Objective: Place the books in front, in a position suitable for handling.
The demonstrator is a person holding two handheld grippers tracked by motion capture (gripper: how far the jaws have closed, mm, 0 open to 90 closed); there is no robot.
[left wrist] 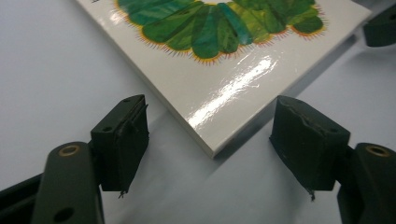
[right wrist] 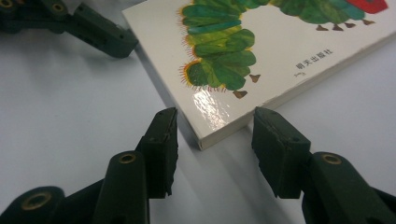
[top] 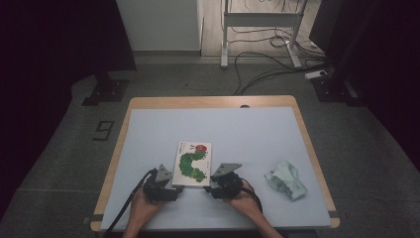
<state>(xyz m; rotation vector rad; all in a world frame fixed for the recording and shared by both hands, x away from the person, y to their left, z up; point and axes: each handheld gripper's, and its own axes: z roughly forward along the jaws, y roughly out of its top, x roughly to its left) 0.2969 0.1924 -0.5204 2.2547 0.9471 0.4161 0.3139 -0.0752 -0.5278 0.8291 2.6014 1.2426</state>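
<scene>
Just ahead of both sets of jaws lies the glossy white picture book with a green caterpillar on its cover (left wrist: 233,60), flat on the pale blue worktop (top: 247,134). The left gripper (left wrist: 212,140) stands wide open around the book's near left corner; the right gripper (right wrist: 215,140) stands wide open around its near right corner. The book's long axis runs away from the person, so either hand is equally near. Right of the book lies a crumpled mint-green cloth (top: 286,179), well apart.

One white glossy picture book with a green caterpillar on its cover (top: 193,163), one crumpled pale-green cloth (top: 286,179), and two black two-jaw grippers, the left gripper (top: 171,188) and the right gripper (top: 212,188), on one light-blue-topped table (top: 247,134).
</scene>
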